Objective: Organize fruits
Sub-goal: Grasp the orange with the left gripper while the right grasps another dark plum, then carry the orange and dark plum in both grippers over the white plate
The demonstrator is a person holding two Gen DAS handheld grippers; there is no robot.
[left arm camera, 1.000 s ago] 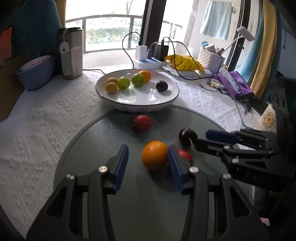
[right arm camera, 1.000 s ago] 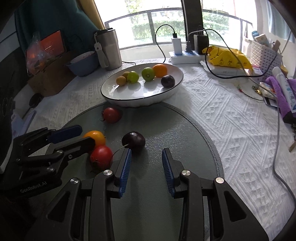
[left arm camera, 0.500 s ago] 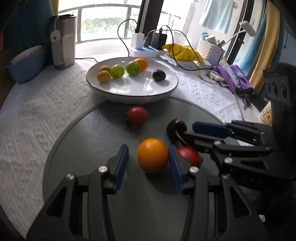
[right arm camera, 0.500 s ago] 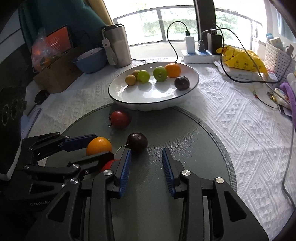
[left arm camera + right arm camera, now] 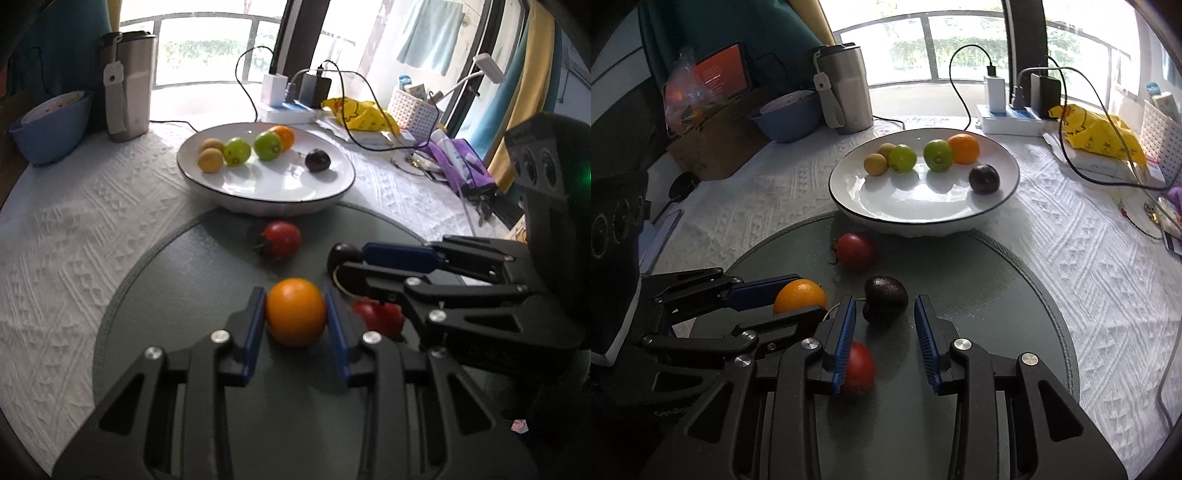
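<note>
My left gripper (image 5: 295, 314) is shut on an orange (image 5: 296, 312) resting on the dark round mat (image 5: 184, 288); the orange also shows in the right wrist view (image 5: 799, 301). My right gripper (image 5: 885, 314) is open around a dark plum (image 5: 885, 299) with a stem; the plum also shows in the left wrist view (image 5: 343, 254). A red tomato (image 5: 858, 367) lies just under its left finger. A second red tomato (image 5: 855, 251) lies near the white plate (image 5: 905, 212), which holds several fruits.
A steel tumbler (image 5: 844, 92) and a blue bowl (image 5: 790, 114) stand behind the plate. A power strip with cables (image 5: 1012, 118), a yellow bag (image 5: 1097, 134) and a white basket (image 5: 1161, 144) sit at the back right. A cardboard box (image 5: 713, 136) is at the left.
My left gripper moved forward and closed on the orange. My right gripper moved forward so the dark plum now sits between its open fingers.
</note>
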